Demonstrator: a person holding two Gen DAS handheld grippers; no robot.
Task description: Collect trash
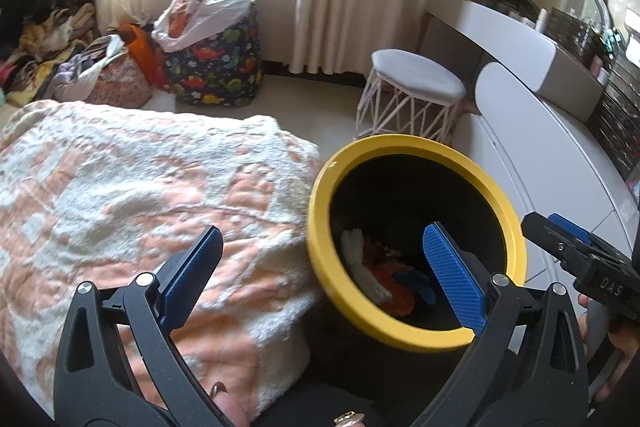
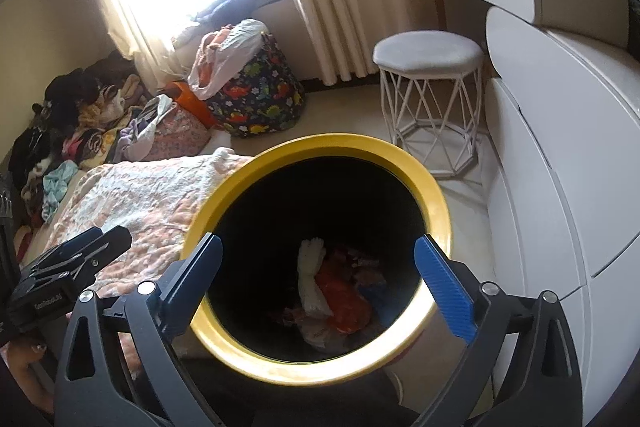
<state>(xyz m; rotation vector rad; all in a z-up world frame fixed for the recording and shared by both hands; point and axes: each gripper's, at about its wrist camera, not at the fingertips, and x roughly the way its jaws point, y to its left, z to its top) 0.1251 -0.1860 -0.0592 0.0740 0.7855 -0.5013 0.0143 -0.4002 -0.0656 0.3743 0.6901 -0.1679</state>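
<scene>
Beside the bed (image 1: pixel 132 195), at about 3 o'clock from it, stands the bin (image 2: pixel 240 183), its yellow rim tipped toward both cameras. Trash (image 2: pixel 340 295) lies at its bottom: white, orange and blue scraps. Right gripper (image 2: pixel 318 287) hangs directly over the mouth, fingers spread, holding nothing. Left gripper (image 1: pixel 320 275) sits toward 9 o'clock, straddling the rim, likewise released. Judging by that, the right is nearer the bin.

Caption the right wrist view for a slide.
Open right tongs hover empty over the yellow-rimmed bin, crumpled trash at its bottom, beside the pink blanket.
</scene>
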